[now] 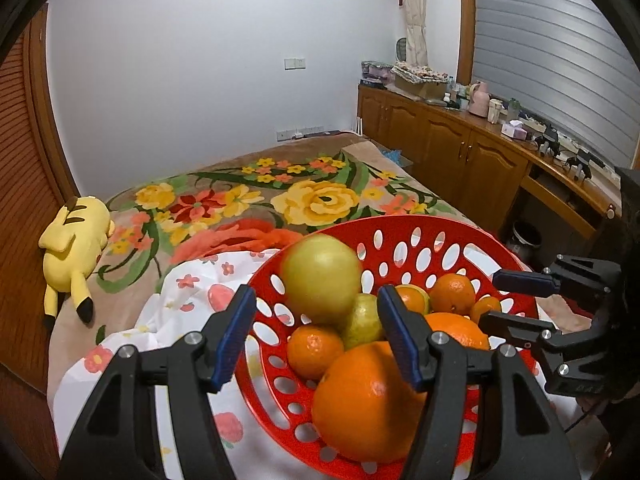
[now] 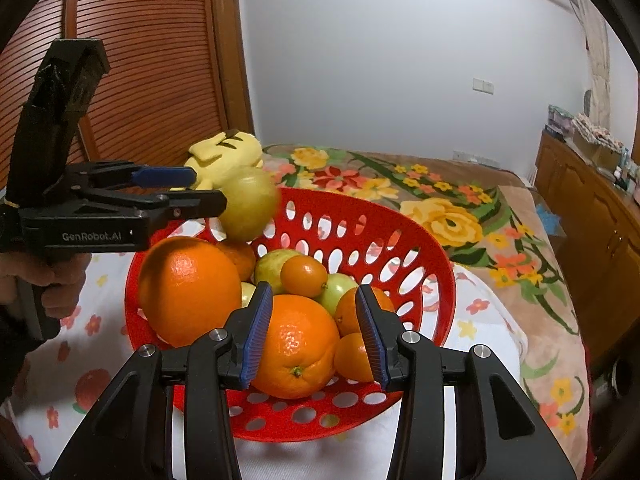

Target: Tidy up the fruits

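Red perforated basket on the bed, heaped with oranges and green fruit. A blurred yellow-green apple was beyond the spread left tongs, apparently loose. Right tongs spread, empty. Sorting apparently nearly finished.

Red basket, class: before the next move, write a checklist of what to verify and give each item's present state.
1. Left gripper open: ok.
2. Right gripper open, holding nothing: ok.
3. Yellow-green fruit settled in the pile: not ok; it is blurred and sits above the other fruit.
4. That fruit clear of the left fingertips: cannot tell.
5. Red basket upright on the cloth: ok.
6. Large orange inside the basket: ok.
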Available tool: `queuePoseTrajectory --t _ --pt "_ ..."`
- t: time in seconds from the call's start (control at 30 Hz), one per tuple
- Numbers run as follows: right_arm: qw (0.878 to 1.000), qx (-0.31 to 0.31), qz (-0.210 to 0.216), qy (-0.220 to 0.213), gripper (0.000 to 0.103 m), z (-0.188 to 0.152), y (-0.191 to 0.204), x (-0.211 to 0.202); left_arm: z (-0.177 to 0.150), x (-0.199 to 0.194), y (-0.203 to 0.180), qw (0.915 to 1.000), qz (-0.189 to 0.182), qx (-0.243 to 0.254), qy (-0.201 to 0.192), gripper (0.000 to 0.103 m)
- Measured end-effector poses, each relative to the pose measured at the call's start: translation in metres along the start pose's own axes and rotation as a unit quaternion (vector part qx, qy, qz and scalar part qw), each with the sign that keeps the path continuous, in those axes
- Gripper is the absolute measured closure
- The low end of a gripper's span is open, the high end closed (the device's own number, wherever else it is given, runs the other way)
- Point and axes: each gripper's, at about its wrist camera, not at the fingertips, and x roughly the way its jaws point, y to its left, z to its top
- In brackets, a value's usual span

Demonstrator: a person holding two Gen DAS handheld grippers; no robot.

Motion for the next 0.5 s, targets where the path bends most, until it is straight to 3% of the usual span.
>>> queuePoseTrajectory --t 0.5 --pt "0.999 0.025 -0.017 -0.012 0.058 -0.02 0.019 -0.027 -0.038 -0.056 -0.005 0.9997 0.005 -0.014 -0.021 0.036"
